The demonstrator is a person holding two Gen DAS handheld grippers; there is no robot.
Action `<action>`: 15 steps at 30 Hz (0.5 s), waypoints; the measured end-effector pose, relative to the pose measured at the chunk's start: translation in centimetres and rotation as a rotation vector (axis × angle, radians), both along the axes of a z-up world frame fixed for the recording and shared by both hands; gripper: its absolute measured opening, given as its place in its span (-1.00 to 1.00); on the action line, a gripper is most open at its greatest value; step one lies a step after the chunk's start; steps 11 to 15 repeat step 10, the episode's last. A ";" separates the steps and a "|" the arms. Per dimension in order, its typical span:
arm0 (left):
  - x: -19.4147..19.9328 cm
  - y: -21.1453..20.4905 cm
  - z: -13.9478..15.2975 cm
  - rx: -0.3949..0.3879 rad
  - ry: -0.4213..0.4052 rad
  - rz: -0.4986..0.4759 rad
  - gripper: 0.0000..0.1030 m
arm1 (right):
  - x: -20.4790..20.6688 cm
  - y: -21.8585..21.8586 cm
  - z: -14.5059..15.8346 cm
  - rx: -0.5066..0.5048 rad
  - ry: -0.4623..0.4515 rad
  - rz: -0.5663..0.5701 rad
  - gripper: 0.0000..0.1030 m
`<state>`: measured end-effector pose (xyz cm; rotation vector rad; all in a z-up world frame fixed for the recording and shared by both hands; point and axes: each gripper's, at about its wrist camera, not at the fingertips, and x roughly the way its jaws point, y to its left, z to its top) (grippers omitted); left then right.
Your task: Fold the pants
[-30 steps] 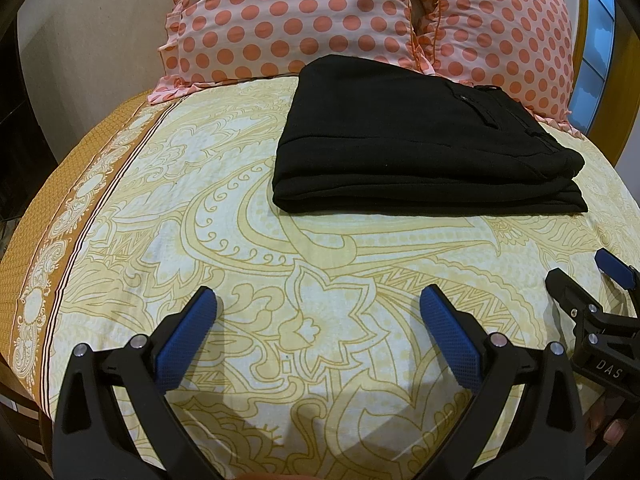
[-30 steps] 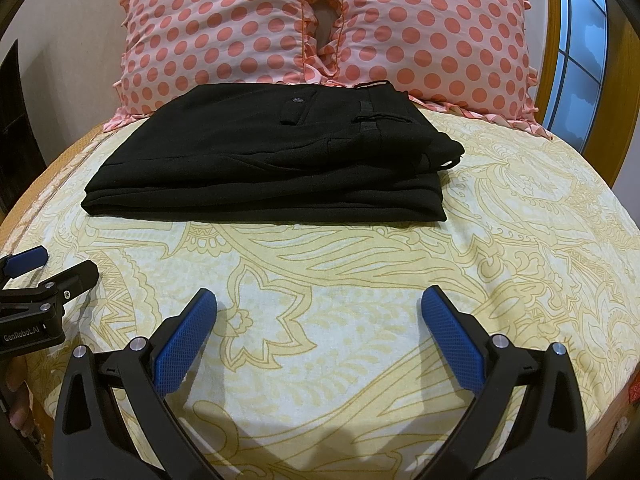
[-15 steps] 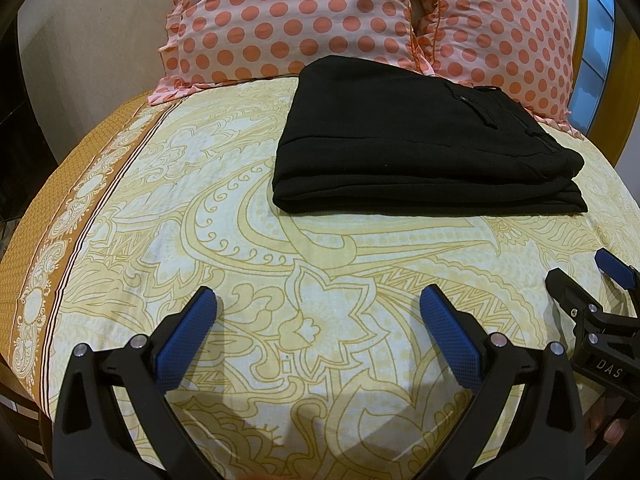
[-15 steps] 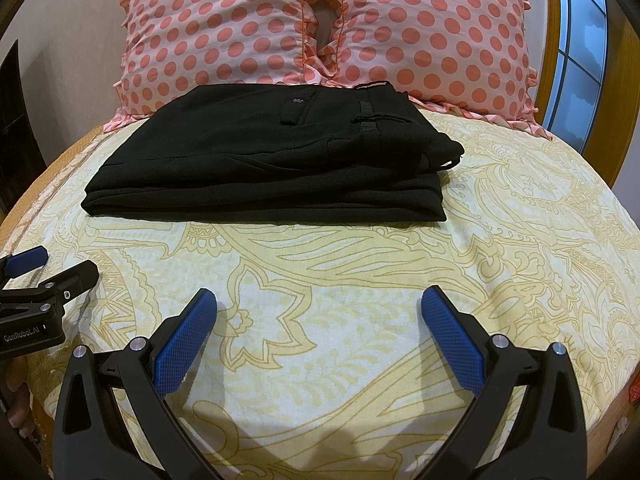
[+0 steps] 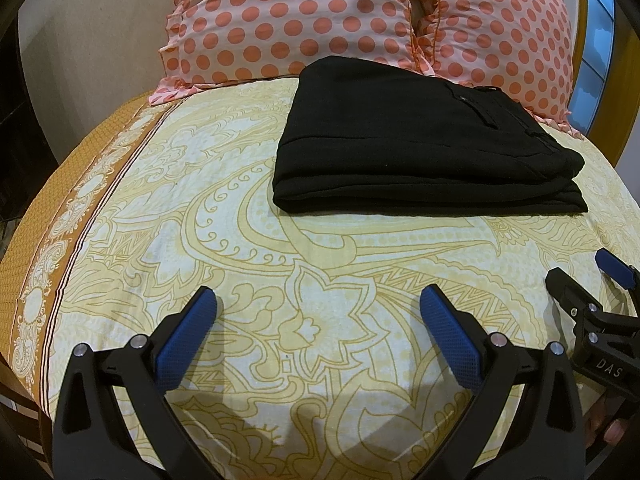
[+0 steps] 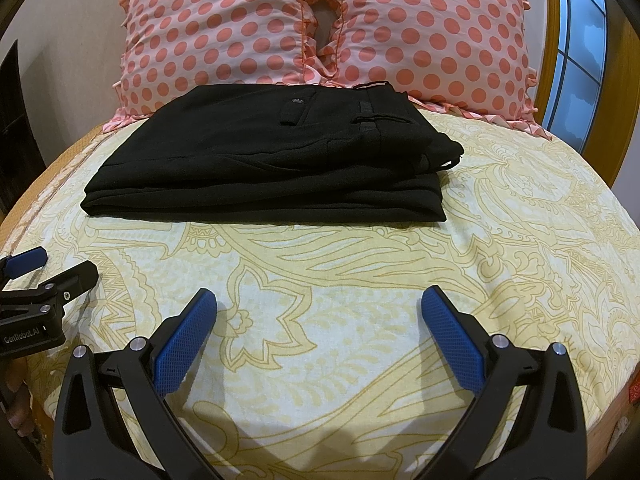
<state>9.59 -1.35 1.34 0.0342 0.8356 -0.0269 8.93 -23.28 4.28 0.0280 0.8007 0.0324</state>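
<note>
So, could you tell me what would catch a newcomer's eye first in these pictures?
Most striking are the black pants, folded into a neat stack on the yellow patterned bedsheet, just in front of two pink polka-dot pillows at the head of the bed. Nearer the camera, the right gripper and the left gripper hover open over the sheet, blue-padded fingers apart and holding nothing.

Both wrist views face the pillows (image 5: pixel 288 20), sharing the bed (image 6: pixel 320 280).
</note>
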 end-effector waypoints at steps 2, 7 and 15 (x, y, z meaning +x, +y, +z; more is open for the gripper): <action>0.0 0.0 0.0 -0.001 0.000 -0.001 0.97 | 0.0 0.0 -0.1 0.000 0.000 -0.001 0.97; -0.1 0.0 0.0 0.000 -0.004 -0.004 0.97 | 0.0 0.1 -0.1 0.000 -0.001 -0.002 0.97; -0.1 0.0 -0.1 0.000 -0.009 -0.010 0.97 | 0.0 0.1 -0.1 0.000 -0.001 -0.002 0.97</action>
